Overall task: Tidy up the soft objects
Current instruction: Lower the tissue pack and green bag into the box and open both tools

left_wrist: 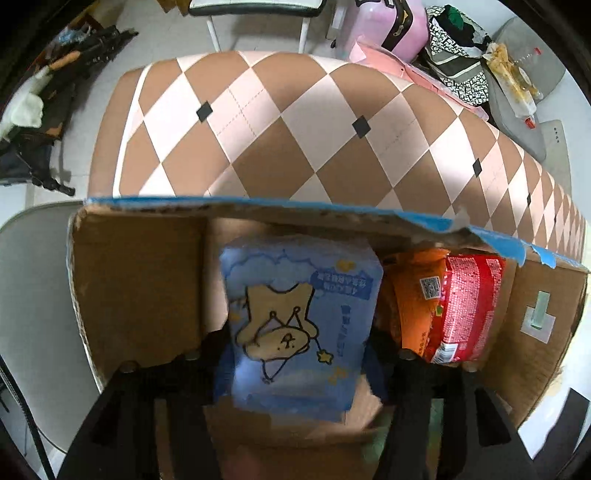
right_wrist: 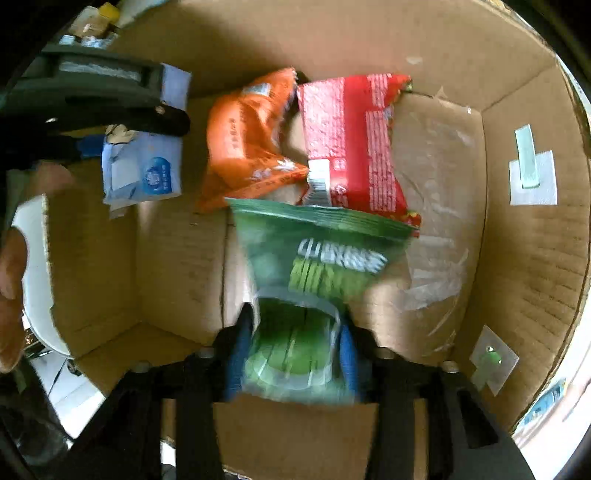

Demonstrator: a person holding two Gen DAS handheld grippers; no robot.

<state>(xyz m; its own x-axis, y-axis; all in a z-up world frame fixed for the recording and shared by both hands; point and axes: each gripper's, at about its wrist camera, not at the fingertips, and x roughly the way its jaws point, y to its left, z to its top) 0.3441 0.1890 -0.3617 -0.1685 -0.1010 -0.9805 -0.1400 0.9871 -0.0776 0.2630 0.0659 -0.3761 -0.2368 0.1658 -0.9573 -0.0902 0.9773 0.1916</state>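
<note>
My left gripper [left_wrist: 295, 350] is shut on a blue tissue pack [left_wrist: 299, 321] with a cartoon bear, held inside the cardboard box [left_wrist: 136, 288]. My right gripper [right_wrist: 295, 347] is shut on a green snack bag [right_wrist: 317, 266], held inside the same box [right_wrist: 517, 258]. An orange snack bag [right_wrist: 247, 144] and a red snack bag [right_wrist: 351, 147] lie on the box floor; they also show in the left wrist view, orange [left_wrist: 413, 306] and red [left_wrist: 469, 306]. The left gripper with the blue pack [right_wrist: 144, 170] shows at the left of the right wrist view.
The box stands on a table with a brown and pink diamond cloth [left_wrist: 295, 122]. A grey chair seat [left_wrist: 33, 295] is at the left. A pink suitcase [left_wrist: 391, 22] and bags stand beyond the table. White tape patches [right_wrist: 532, 177] are on the box wall.
</note>
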